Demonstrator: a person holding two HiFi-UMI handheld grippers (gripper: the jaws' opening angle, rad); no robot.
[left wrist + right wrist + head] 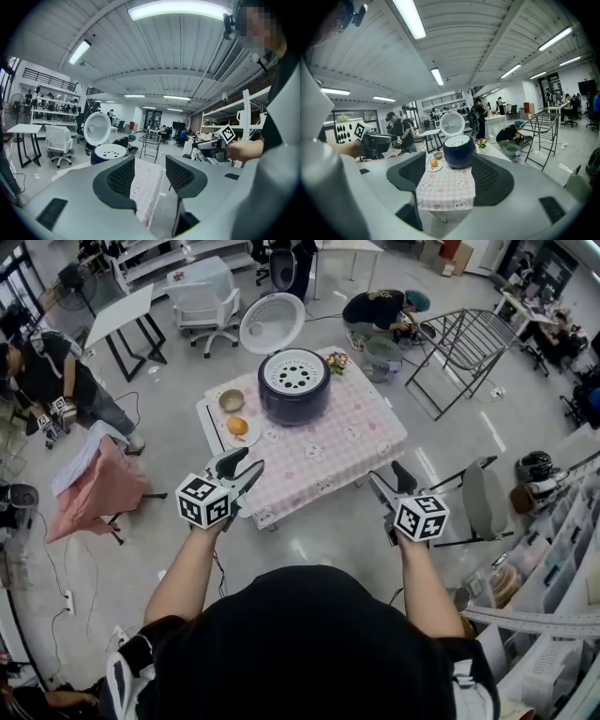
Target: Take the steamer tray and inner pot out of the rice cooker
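Steamer tray (294,372): white, perforated, seated in the top of the dark rice cooker (293,401), lid (272,322) up, near the far edge of the table (342,454). Left gripper (242,468) and right gripper (391,480) are off the near edge. Both jaws wide apart, nothing between them.

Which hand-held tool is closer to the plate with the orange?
Left. The left tool hangs off the table edge nearest the plate; the right tool is off the opposite corner, farther away.
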